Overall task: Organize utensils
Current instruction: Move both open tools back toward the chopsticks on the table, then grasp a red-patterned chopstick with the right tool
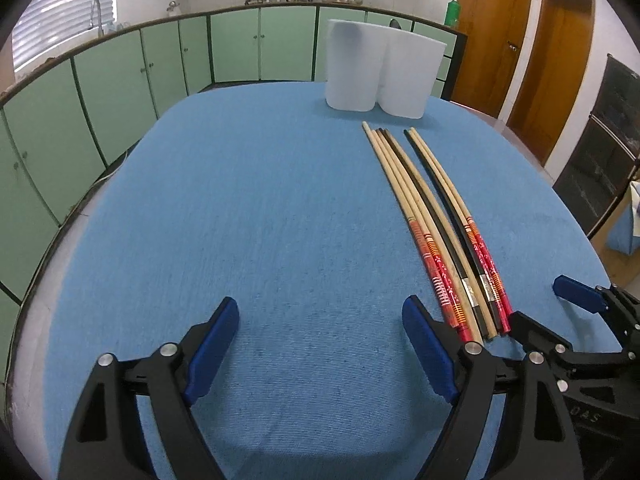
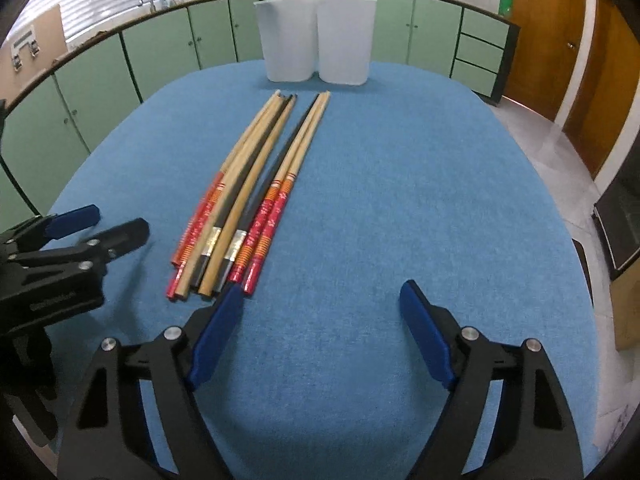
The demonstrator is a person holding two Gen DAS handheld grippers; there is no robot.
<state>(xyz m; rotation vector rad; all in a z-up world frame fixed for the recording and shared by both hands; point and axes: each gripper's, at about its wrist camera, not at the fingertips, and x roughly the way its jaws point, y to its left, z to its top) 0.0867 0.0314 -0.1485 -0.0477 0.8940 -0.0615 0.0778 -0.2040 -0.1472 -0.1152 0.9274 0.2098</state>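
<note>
Hovering low over the blue-covered surface [image 1: 256,216], I hold both tools with nothing in them. My left gripper [image 1: 320,344] has its jaws spread wide, released, with only bare cloth between the blue pads. My right gripper [image 2: 320,332] is the same: jaws parted, released, the cloth showing between them.

The chopsticks [image 2: 248,196] lie in a loose bundle on the surface, between my two tools, running lengthwise away from me toward the far edge. Some are plain pale wood, some are dark with a silver band, and some have red patterned handles; the handle ends point toward me and the thin tips point away. In the right wrist view the bundle lies just left of my left-hand pad, the nearest handle ends close to its tip. In the left wrist view the chopsticks [image 1: 440,232] lie to the right, their handle ends just beyond my right-hand pad, and the right gripper [image 1: 560,320] shows beside them at the frame's edge.

Two white containers [image 2: 316,40] stand upright side by side, touching, at the far end of the surface, just past the chopstick tips. Behind them runs a row of green cabinets [image 2: 168,52]
</note>
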